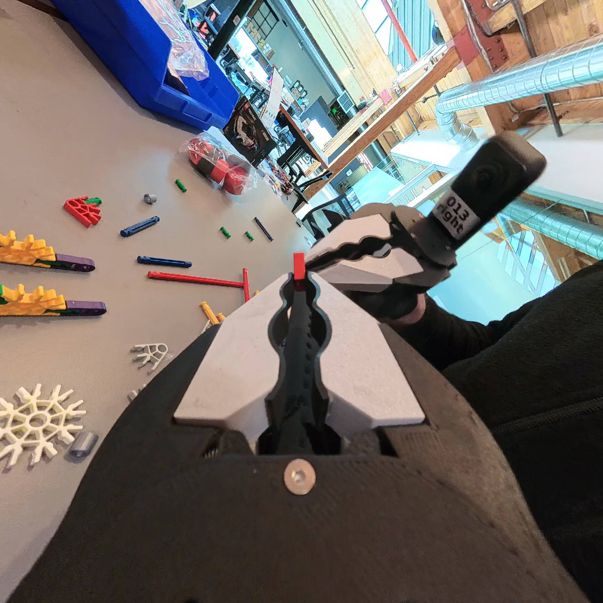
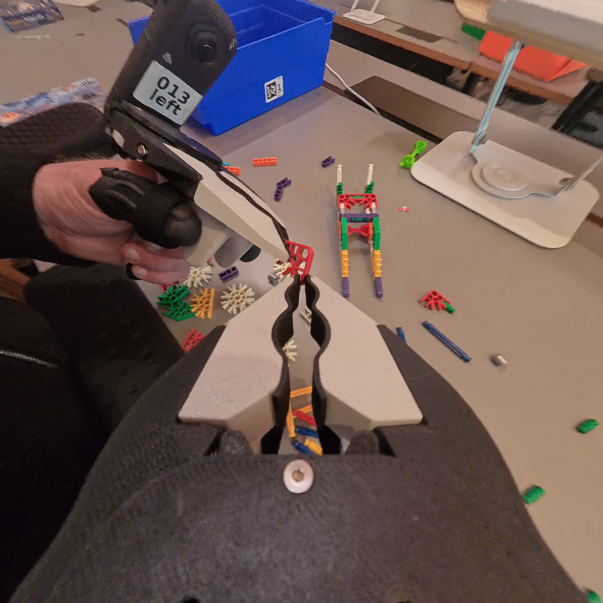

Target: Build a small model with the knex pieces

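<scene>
A small red connector piece (image 1: 299, 266) is held in the air between both grippers. In the left wrist view I see it edge-on, pinched between the tips of my left gripper (image 1: 299, 282). My right gripper (image 1: 310, 261) meets it from the right with its fingers together. In the right wrist view the red connector (image 2: 301, 256) shows its flat face. My right gripper (image 2: 301, 280) is shut on its lower edge. My left gripper (image 2: 286, 243), held by a hand, pinches its upper left corner.
A grey table (image 2: 424, 267) carries a colourful built frame (image 2: 359, 228), loose connectors (image 2: 202, 300), red rods (image 1: 195, 280), blue rods (image 1: 163, 261), a white snowflake connector (image 1: 36, 421), a blue bin (image 2: 277, 58) and a grey stand base (image 2: 505, 195). Both grippers' tips are close together, under 4 cm apart.
</scene>
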{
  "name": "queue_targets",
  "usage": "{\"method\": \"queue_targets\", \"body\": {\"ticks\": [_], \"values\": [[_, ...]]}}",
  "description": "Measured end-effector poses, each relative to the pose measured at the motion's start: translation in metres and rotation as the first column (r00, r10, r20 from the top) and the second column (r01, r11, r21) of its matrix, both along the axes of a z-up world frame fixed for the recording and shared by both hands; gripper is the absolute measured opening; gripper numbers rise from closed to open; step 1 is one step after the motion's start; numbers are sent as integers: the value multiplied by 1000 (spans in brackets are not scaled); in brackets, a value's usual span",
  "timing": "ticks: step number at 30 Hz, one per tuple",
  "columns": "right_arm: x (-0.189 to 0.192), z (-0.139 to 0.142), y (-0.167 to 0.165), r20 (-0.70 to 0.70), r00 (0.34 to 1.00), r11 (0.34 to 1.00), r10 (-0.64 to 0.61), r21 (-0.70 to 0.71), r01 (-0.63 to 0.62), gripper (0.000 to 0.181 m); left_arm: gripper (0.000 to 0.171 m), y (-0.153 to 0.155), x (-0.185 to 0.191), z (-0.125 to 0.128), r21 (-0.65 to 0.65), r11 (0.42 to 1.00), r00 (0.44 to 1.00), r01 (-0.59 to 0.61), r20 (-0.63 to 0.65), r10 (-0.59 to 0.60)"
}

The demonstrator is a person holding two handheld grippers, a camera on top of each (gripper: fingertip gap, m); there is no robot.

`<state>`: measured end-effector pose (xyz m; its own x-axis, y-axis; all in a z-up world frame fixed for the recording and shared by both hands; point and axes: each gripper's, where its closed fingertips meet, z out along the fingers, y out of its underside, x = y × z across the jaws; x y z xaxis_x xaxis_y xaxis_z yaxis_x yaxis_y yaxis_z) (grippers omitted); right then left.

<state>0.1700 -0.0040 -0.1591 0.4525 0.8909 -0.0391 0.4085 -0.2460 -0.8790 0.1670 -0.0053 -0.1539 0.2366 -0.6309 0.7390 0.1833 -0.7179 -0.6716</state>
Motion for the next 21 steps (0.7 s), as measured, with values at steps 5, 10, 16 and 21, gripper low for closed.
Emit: {"method": "queue_targets", "body": {"ticks": [5,10,16,21], "values": [[3,7,-3,-134,988,975,79,-197,-104,12,4,-8,8,4,72,986,986,151,-83,-145],[5,12,-6,-252,960,921,124,-331,-206,8,3,-8,12,8,130,945,942,301,-195,-274],[11,12,-5,-334,934,869,124,-418,-265,5,4,-8,23,3,123,874,863,470,-274,-425],[27,4,34,-329,944,873,-30,-469,-136,3,7,37,27,-5,129,898,864,422,-356,-355]]}}
